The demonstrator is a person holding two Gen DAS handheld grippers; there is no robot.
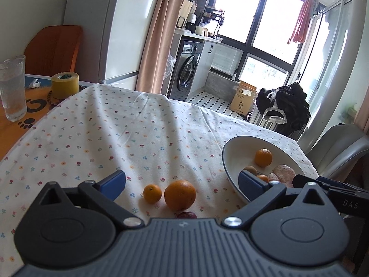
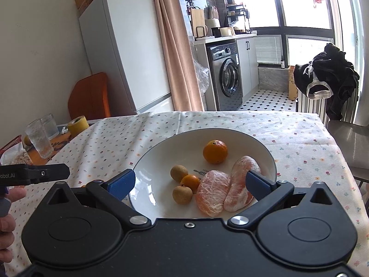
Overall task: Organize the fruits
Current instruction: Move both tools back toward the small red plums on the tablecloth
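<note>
**Two open tools poised over fruit on a flowered desk**

A dark purple fruit [image 1: 186, 215], half hidden behind the left tool's body, is lying nearest the lens, just in front of a large orange [image 1: 180, 194] and a small mandarin [image 1: 152, 193] that are resting side by side on the floral cloth [image 1: 115, 133]. The left tool [image 1: 182, 182] is being held with its blue-padded fingers spread wide and nothing gripped between them, the two oranges being framed in the gap.

To the right, a white bowl [image 2: 147, 161] with a dark rim is being watched by the right tool [image 2: 189, 182], whose fingers are likewise being kept apart and empty above the bowl's near edge. Inside the bowl are being kept a mandarin [image 2: 215, 151] at the far side, two peeled pomelo segments [image 2: 228, 184] leaning against each other, a tiny orange fruit [image 2: 190, 182] and two brown longans [image 2: 179, 173], one behind it and one in front.

At the desk's far left corner, where the cloth ends, a ribbed glass [image 1: 12, 87] and a roll of yellow tape [image 1: 65, 85] are being left standing. A person's fingers [image 2: 13, 195] are being glimpsed at the left edge of the right wrist view, beside the other tool's handle.
</note>
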